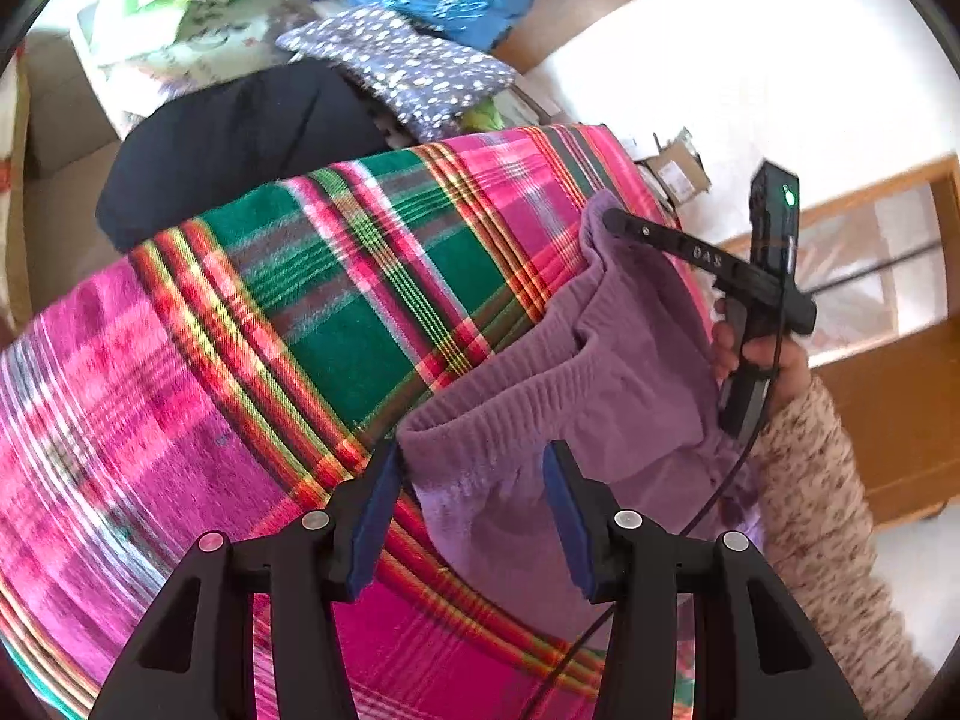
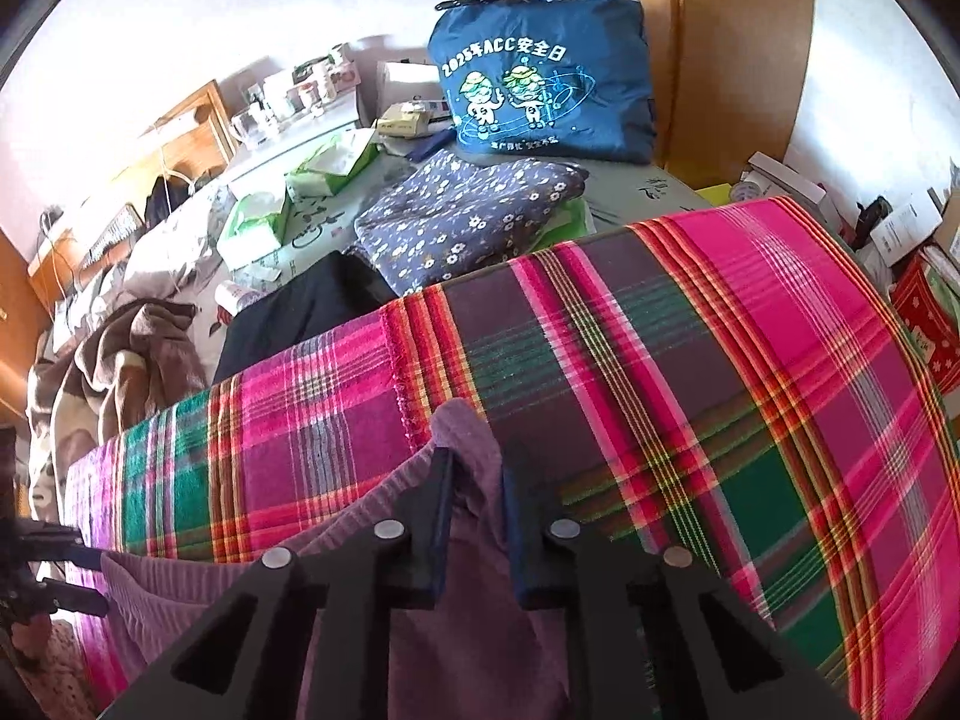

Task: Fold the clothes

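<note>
A purple ribbed garment (image 1: 630,360) (image 2: 462,426) hangs by its waistband in front of a pink, green and red plaid blanket (image 1: 360,276) (image 2: 720,330). In the left wrist view my left gripper (image 1: 473,450) stands open, its blue pads apart with one corner of the waistband lying between them. In the right wrist view my right gripper (image 2: 478,456) is shut on the other raised corner of the purple cloth, which is pinched into a ridge. The right gripper (image 1: 612,222) also shows from the left view, held by a hand in a knitted sleeve (image 1: 810,480).
Behind the blanket lie a dark garment (image 2: 300,306), a folded blue floral cloth (image 2: 462,216) and a blue printed bag (image 2: 540,78). Green tissue boxes (image 2: 330,168) and a brown blanket (image 2: 120,360) are at the left. Boxes (image 2: 900,228) crowd the right.
</note>
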Motion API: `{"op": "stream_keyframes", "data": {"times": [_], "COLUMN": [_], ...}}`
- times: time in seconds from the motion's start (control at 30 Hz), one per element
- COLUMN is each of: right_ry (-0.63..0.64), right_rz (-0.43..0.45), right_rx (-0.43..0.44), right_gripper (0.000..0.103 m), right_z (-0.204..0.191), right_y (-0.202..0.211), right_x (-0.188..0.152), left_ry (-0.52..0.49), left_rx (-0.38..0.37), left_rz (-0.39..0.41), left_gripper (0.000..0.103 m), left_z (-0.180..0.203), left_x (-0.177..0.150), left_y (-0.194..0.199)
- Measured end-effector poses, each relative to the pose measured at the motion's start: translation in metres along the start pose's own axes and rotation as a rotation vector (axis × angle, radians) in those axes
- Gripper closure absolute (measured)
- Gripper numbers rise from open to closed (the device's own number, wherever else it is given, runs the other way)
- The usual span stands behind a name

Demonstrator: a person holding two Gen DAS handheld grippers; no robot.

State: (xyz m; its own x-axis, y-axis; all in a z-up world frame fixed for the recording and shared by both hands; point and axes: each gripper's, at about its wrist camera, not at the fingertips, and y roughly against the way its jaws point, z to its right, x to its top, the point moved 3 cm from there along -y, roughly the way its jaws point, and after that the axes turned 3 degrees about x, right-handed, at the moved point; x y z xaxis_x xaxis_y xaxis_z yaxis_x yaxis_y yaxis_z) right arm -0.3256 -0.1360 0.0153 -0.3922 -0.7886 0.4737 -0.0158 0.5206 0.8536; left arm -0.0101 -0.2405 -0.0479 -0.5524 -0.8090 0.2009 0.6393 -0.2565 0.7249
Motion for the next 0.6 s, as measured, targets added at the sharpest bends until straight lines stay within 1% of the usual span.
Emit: {"op": "stream_keyframes", "data": {"times": [0.03,0.1,0.13,0.23,0.3,0.43,0.6], "right_ry": [-0.008,-0.009,-0.009,-0.008,-0.009,-0.005,0.036], "right_rz": [0.003,0.006,0.009,0.019,0.035,0.081,0.131], "right_rx": [0.003,-0.002,-0.006,-0.018,-0.036,-0.069,-0.101], "right_gripper": [0.091,0.091,0.091,0.091,0.092,0.093,0.093], "right_z": [0.001,0.0,-0.001,-0.005,-0.01,-0.022,-0.051], "right_y": [0.001,0.003,0.005,0.011,0.016,0.028,0.044], "right_x": [0.0,0.0,0.001,0.003,0.005,0.014,0.033], "left_ry": [0.023,0.075,0.088,0.083,0.08,0.08,0.092], "left_rx": [-0.009,-0.028,-0.036,-0.048,-0.058,-0.073,-0.09], "left_rz": [-0.013,-0.024,-0.024,-0.019,-0.008,0.04,0.093], "left_gripper": [0.081,0.086,0.086,0.092,0.093,0.094,0.094], "left_z": [-0.003,-0.011,-0.014,-0.014,-0.014,-0.018,-0.026], "left_x": [0.0,0.0,0.0,-0.001,-0.001,-0.001,-0.005], "left_y": [-0.001,-0.003,-0.002,0.003,0.008,0.028,0.057]}}
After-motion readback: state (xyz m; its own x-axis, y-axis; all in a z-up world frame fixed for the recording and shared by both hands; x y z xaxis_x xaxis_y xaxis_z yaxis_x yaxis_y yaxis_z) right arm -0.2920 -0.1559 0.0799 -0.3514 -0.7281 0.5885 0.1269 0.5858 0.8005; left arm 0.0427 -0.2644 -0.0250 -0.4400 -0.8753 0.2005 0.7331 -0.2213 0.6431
